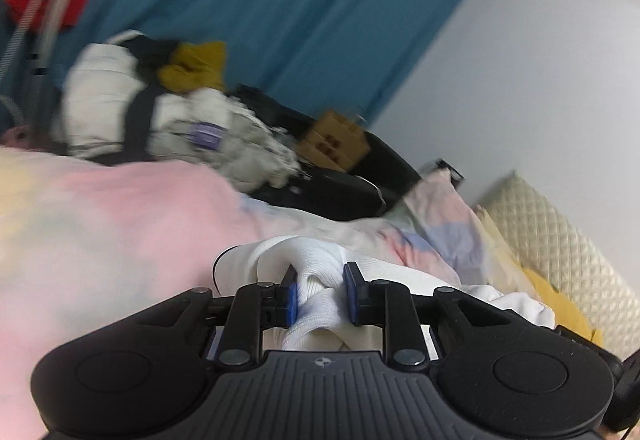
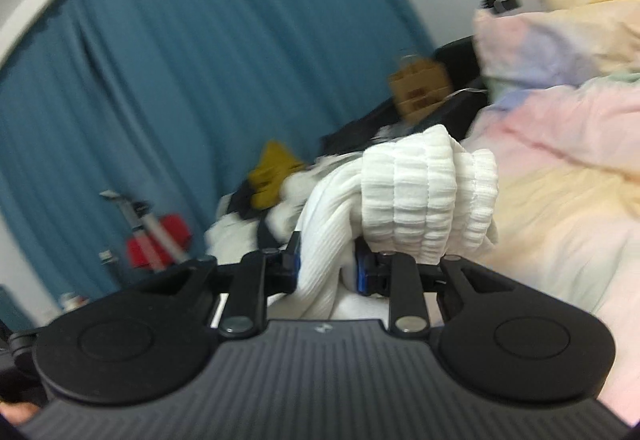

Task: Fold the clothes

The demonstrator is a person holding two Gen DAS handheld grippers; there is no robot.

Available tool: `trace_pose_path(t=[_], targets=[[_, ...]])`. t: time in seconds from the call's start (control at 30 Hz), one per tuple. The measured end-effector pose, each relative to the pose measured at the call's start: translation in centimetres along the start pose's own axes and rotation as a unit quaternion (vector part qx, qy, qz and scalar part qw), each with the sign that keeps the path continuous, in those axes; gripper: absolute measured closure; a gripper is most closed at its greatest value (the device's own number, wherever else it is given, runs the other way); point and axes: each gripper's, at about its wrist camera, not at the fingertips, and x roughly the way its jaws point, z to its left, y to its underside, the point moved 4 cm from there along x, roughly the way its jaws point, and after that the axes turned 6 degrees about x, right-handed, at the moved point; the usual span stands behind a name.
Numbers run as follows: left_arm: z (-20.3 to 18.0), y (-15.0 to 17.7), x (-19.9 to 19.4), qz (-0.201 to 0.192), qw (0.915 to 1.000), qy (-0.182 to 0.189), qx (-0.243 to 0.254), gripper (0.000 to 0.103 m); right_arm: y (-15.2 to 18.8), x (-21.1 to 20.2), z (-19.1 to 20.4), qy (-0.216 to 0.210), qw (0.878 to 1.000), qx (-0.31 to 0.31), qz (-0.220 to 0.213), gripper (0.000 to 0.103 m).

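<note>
A white ribbed knit garment (image 1: 320,300) is bunched between the blue pads of my left gripper (image 1: 322,294), which is shut on it just above the pastel bedspread (image 1: 100,224). In the right wrist view my right gripper (image 2: 328,266) is shut on the same kind of white ribbed garment (image 2: 420,192); its gathered cuff or hem bulges above the fingers. The rest of the garment is hidden under both grippers. Both views are blurred.
A pile of white, black and mustard clothes (image 1: 160,108) lies at the bed's far side, with a brown cardboard box (image 1: 334,140) on a black case. A blue curtain (image 2: 180,60) hangs behind. A quilted cream headboard (image 1: 560,252) and pastel pillows (image 2: 560,36) are at the right.
</note>
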Motion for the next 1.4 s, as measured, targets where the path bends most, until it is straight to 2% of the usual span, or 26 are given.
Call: trace_pose_path(t=[0.1,0.2,0.3,0.4,0.47,0.53,0.6,0.73,0.87,0.97,1.0,1.17,1.23,1.4], targets=[[0.1,2.5,7.1,0.023,0.9992,0.017,0.026,0.079,0.8,3.2,-4.6,0.048,0.999,-0.002,0.013,0.076],[1.0,5.0,11.1,0.036,0.9976,0.032,0.05,0.079,3.3,5.6,-8.0,0.086,0.995,-0.009,0.051,0.076],[2.7,7.8,11.4,0.054,0.9946,0.047,0.075,0.079,6.3,5.3,-9.5,0.091,0.993,-0.02,0.071,0.076],[4.6,10.9,10.4,0.091,0.9895,0.048,0.102,0.079,9.4,4.6,-10.6,0.106,0.99,-0.001,0.093,0.076],[5.3,13.7,9.6,0.12,0.9835,0.035,0.131,0.079,11.8,4.2,-11.3,0.124,0.986,0.02,0.11,0.075],[5.6,15.8,8.7,0.122,0.9778,0.027,0.168,0.077,13.7,3.5,-12.0,0.136,0.983,0.033,0.118,0.072],[5.3,16.4,8.0,0.118,0.9771,0.015,0.177,0.075,14.4,3.1,-12.1,0.133,0.984,0.04,0.115,0.071],[4.1,15.7,5.1,0.122,0.9753,-0.01,0.183,0.066,13.0,1.9,-11.4,0.148,0.977,0.053,0.142,0.067],[1.3,14.3,-0.2,0.117,0.9747,-0.011,0.19,0.058,11.4,-2.3,-9.4,0.16,0.977,0.04,0.137,0.067],[-1.5,13.8,-5.0,0.099,0.9731,-0.013,0.208,0.052,10.7,-6.4,-6.3,0.155,0.98,-0.004,0.123,0.067],[-2.4,13.6,-6.7,0.092,0.973,-0.013,0.212,0.047,10.6,-7.6,-5.2,0.152,0.981,-0.019,0.118,0.067],[-6.3,13.4,-14.9,0.052,0.9704,-0.019,0.235,0.041,10.2,-13.7,1.1,0.12,0.985,-0.084,0.091,0.067],[-7.5,13.3,-18.0,0.036,0.9702,-0.023,0.239,0.033,10.3,-16.1,3.4,0.105,0.986,-0.097,0.08,0.067],[-9.0,13.4,-25.1,0.005,0.9708,-0.031,0.238,0.023,11.3,-20.8,8.0,0.084,0.987,-0.127,0.054,0.067]])
